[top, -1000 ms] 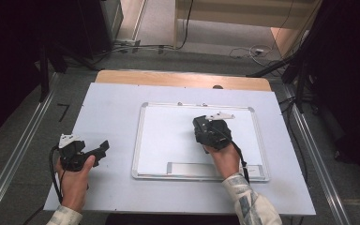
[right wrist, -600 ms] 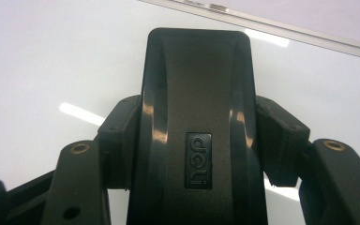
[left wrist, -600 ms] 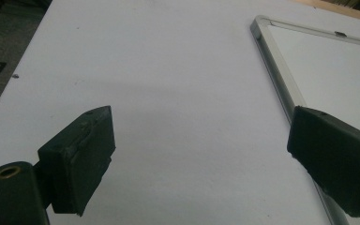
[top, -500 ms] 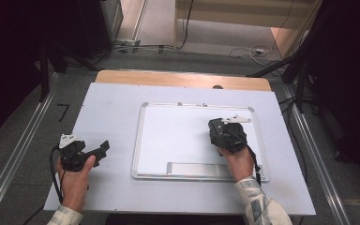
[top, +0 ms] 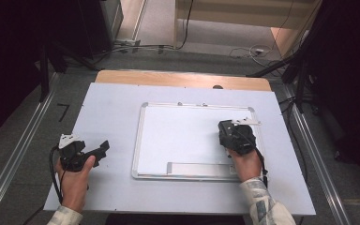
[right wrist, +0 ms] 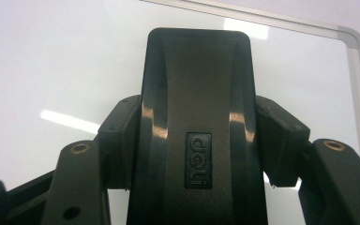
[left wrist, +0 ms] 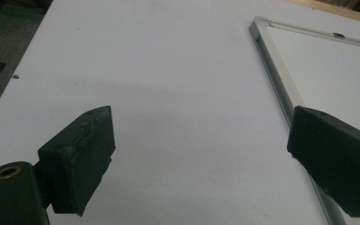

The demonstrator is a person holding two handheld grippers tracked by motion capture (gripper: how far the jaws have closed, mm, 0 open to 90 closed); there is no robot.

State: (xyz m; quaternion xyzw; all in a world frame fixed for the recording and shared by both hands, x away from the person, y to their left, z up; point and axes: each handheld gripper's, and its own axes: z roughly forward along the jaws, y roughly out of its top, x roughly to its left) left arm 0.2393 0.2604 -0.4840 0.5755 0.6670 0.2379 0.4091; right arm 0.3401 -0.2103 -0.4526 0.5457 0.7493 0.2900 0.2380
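One whiteboard (top: 183, 140) is lying flat on the bench (top: 108, 103), and one black eraser (right wrist: 197, 122) is lying on it, near the right edge of the board. Two grippers are working here.

The right gripper (top: 236, 136) is clenching its jaws on the eraser: in the right gripper view the two pads are pressing on both long sides of it. The left gripper (top: 104, 149) is resting on the bench, just left of the whiteboard, with its jaws released wide and nothing between them; in the left gripper view the frame of the board is passing under one jaw.

The long axis of the eraser is running along the jaws, pointing away from the right hand (top: 244, 161) toward the far edge of the board.
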